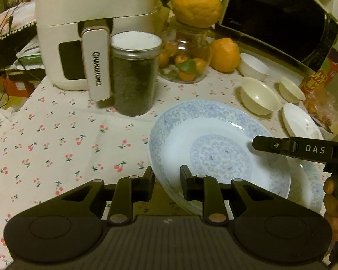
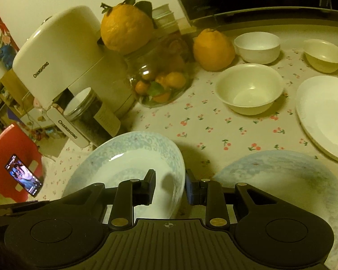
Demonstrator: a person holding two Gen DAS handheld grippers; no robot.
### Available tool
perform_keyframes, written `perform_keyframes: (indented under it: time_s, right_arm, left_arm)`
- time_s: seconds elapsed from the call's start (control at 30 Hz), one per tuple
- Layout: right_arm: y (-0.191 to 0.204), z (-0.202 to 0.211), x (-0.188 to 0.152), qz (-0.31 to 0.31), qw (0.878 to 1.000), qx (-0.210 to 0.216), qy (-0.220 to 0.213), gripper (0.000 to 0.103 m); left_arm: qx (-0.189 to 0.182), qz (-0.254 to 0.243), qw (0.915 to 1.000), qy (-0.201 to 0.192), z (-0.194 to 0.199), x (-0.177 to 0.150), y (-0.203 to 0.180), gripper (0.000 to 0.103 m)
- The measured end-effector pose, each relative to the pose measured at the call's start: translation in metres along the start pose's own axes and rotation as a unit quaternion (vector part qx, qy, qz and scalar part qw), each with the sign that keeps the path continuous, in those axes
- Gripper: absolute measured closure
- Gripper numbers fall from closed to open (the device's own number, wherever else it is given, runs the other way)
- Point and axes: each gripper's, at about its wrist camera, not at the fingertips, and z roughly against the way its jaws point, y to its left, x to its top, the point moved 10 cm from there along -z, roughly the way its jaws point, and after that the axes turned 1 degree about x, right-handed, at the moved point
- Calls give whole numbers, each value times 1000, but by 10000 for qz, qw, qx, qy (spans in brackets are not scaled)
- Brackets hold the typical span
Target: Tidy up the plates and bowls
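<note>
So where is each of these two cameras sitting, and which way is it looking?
Left wrist: rides on the left claw, looking down at the tilted blue plate it grips; a hand shows.
Right wrist: rides on the right claw, gripping the same plate from the opposite rim.
Shared: plate, fryer, bowls.

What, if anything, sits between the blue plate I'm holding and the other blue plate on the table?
Nothing visible. The held blue plate is tilted up just left of the other blue plate, whose face looks bare. The white plate lies beyond, apart from both.
</note>
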Motion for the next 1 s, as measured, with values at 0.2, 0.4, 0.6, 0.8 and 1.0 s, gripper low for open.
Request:
perform_keyframes:
  time_s: [0.2,0.4,0.6,0.8,1.0]
  right_arm:
    - [-17,16,-1,-60,9999,-81,-59,76]
    - [-39,33,-2,-170,9996,-187,-133,76]
    - [-60,50,-3,-304,9988,-314,-230,76]
    - [-79,62,-6,-419,9978,-446,-254,76]
    - [-96,72,-13,-499,9967,-590,-243,76]
  left_arm:
    - [-113,-161,9998,-20,-1,0,-19,83]
    - [-253,-332,9991,-46,-2,0,-43,84]
    - [-355,-500,9981,-51,-4,-2,-67,83]
    - [-416,-660,9970,-12,-9,-4,-87,83]
    - [-471,-844,9953,53,-14,-9,-105,83]
